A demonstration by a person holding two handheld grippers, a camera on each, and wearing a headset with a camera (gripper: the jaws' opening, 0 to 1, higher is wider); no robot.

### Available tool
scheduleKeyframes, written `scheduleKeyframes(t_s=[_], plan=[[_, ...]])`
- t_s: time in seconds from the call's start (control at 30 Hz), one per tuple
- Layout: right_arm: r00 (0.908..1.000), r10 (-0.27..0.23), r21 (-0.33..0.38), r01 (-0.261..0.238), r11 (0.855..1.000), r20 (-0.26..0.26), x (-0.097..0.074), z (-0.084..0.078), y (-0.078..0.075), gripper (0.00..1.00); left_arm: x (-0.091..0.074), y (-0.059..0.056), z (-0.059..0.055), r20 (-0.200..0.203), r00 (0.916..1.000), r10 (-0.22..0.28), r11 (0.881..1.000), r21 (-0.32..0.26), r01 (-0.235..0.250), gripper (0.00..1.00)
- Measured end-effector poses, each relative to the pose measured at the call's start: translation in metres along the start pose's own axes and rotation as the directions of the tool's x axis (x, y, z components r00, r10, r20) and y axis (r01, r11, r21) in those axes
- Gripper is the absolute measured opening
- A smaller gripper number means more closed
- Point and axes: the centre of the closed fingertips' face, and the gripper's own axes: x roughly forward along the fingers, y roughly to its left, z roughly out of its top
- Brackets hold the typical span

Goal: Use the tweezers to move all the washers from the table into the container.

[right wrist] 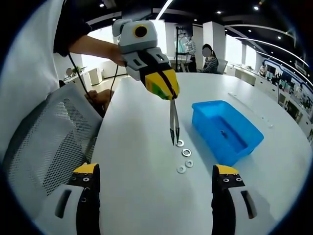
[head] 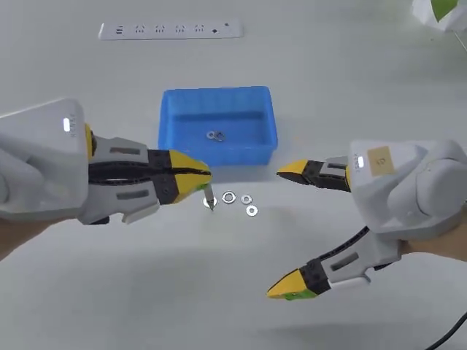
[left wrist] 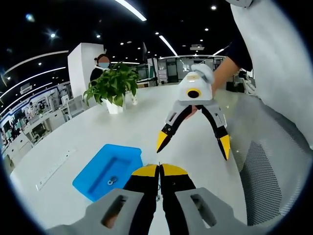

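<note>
My left gripper (head: 204, 175) is shut on a pair of metal tweezers (head: 209, 197), whose tips point down at the table. In the right gripper view the tweezers (right wrist: 174, 122) end right beside the nearest of several silver washers (right wrist: 186, 152) lying in a short row. The washers (head: 246, 199) lie just in front of the blue container (head: 175, 120), which holds two washers (head: 214, 135). My right gripper (head: 288, 230) stands open to the right of the washers, with nothing between its jaws. From the left gripper view, its shut jaws (left wrist: 159, 169) face the open right gripper (left wrist: 195, 132).
A white power strip (head: 169, 30) lies at the back of the table. A potted plant (left wrist: 115, 85) stands further along the table. A mesh chair (right wrist: 54, 142) sits at the near edge. A black cable (head: 445, 332) runs at the bottom right.
</note>
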Motion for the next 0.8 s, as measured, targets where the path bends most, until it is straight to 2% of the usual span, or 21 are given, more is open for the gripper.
scheduleKeyframes(t_s=[0.17,0.4,0.63,0.8], plan=[[1.0,0.005,0.003,-0.005,1.0,-0.008,0.001,-0.003,0.003,0.95,0.001,0.001,-0.003,-0.011,0.9999,0.004,1.0,0.01,-0.004,0.04],[0.9999,0.01,0.01,-0.01,1.0,-0.008,0.002,-0.003,0.004,0.95,0.002,0.0,-0.001,-0.004,1.0,-0.004,1.0,-0.005,0.004,0.04],[0.9999,0.003,0.002,-0.003,1.0,0.01,0.006,0.008,-0.004,0.95,0.001,-0.001,-0.001,-0.01,0.9999,-0.01,1.0,-0.014,0.01,0.04],[0.9992,-0.004,0.006,0.004,1.0,0.041,0.014,0.023,-0.011,0.92,0.001,-0.001,-0.001,-0.009,0.9998,-0.015,1.0,-0.025,0.015,0.04]])
